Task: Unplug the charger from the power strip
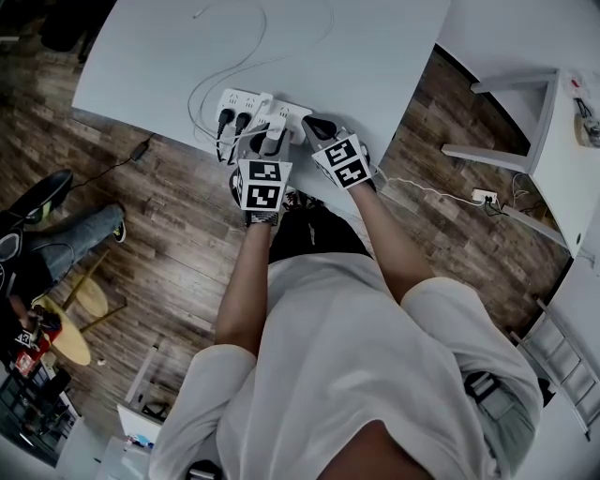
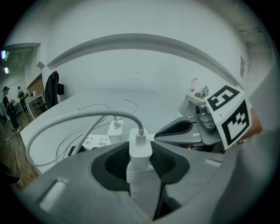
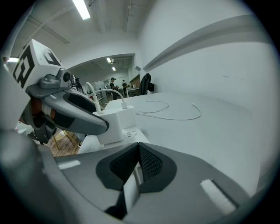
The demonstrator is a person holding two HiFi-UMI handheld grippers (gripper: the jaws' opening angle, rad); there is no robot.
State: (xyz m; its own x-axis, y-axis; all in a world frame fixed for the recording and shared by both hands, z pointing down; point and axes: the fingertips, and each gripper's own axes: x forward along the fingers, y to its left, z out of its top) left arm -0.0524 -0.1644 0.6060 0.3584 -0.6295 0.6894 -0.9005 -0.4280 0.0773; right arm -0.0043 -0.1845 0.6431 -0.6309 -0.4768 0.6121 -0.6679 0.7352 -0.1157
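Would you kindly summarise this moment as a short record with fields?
surface: white table
power strip: white, near the table edge closest to the person
left tongs: closed on a white charger, cable leaving its top
charger state: appears plugged into the strip
right tongs: tips together at the strip's right end; nothing clearly held
also plugged in: second charger, black plugs
loose cables: white, behind the strip

An open-plan office or lab: a large white rectangular worktop (image 1: 375,56) bearing a white plastic power strip (image 1: 236,99) stands on brown wood-plank flooring (image 1: 169,244); beyond the worktop hang long fluorescent ceiling lights (image 3: 82,8), with people (image 3: 113,83) at further desks.
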